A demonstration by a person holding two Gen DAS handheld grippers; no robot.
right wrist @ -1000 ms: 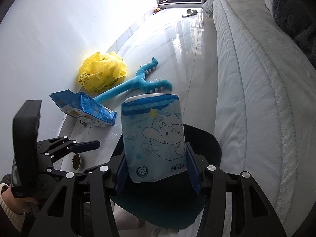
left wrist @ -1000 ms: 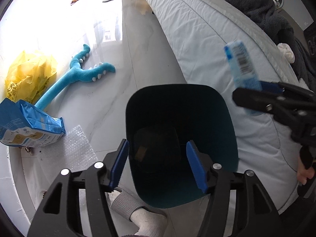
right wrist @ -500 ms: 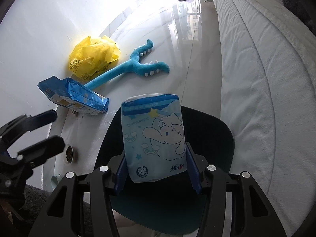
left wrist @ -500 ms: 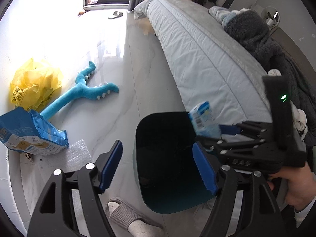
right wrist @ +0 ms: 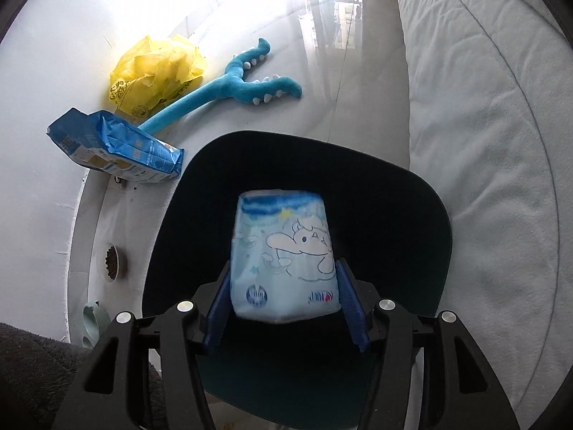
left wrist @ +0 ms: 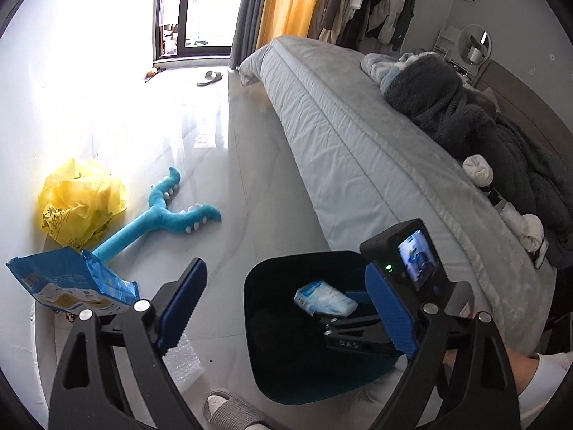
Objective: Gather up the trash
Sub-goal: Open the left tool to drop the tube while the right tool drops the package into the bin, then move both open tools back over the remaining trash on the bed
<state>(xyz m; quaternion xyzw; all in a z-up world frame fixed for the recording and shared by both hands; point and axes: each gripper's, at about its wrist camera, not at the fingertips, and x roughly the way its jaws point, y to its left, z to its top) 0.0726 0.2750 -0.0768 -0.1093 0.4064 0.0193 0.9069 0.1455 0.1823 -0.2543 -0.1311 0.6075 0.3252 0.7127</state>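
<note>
- The light blue tissue pack (right wrist: 284, 254), printed with a cartoon animal, sits at the centre of the right wrist view, over the dark opening of the bin (right wrist: 422, 193); in the left wrist view the same pack (left wrist: 324, 298) shows inside the bin's outline (left wrist: 265, 376), lower centre.
- The right gripper (right wrist: 284, 308) has its blue jaws clamped on the pack's lower sides.
- The left gripper (left wrist: 286, 308) fills the bottom of its frame, jaws wide apart with nothing between them.
- Left of the bin lies a blue bag (right wrist: 114, 143), and beyond it a teal plush toy (right wrist: 232, 89) and a crumpled yellow plastic bag (right wrist: 154, 71) in the upper left.
- A small bowl of pellets (right wrist: 112, 261) rests at the left edge.
- The bed (right wrist: 483, 125) runs down the right side.
</note>
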